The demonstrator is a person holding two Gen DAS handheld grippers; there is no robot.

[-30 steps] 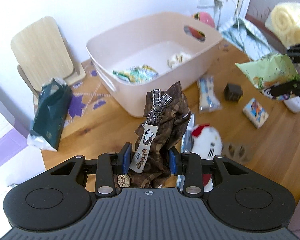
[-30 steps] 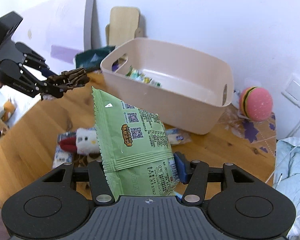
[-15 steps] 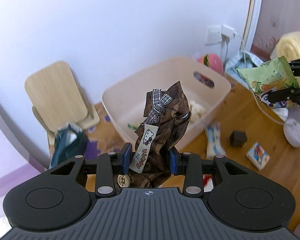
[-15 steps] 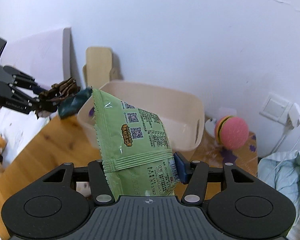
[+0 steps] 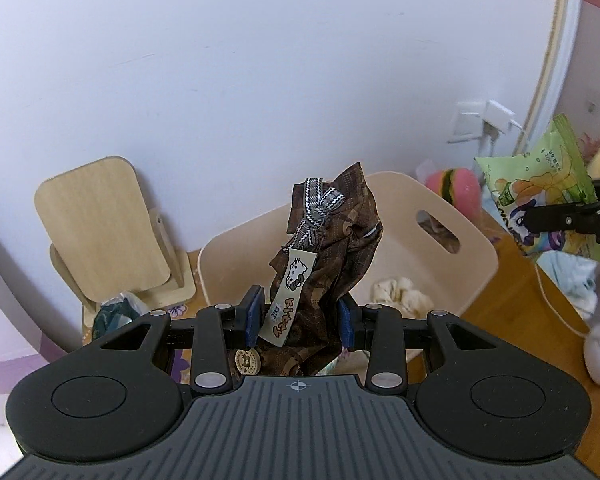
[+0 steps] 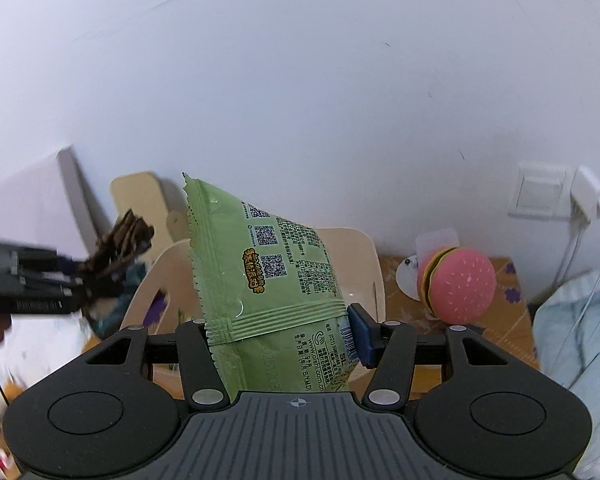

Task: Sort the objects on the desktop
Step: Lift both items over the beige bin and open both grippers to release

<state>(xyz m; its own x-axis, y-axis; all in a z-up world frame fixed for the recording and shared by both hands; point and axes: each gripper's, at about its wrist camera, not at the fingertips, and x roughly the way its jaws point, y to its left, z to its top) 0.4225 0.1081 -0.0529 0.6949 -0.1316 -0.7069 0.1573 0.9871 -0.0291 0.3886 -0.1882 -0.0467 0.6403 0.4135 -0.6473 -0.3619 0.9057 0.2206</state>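
While the left gripper [image 5: 299,316] clamps a brown plaid pouch [image 5: 325,264] and the right gripper [image 6: 279,332] pinches a green snack bag [image 6: 260,272], both loads hang in the air. Just beyond and below lies the beige bin [image 5: 452,248], nearer the left gripper, its mouth open upward.

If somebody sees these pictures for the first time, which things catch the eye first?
First, the brown plaid cloth pouch with a ribbon bow, clamped in the left gripper above the beige plastic bin. Next, the green snack bag held upright in the right gripper. The pink burger-shaped plush sits by the wall.
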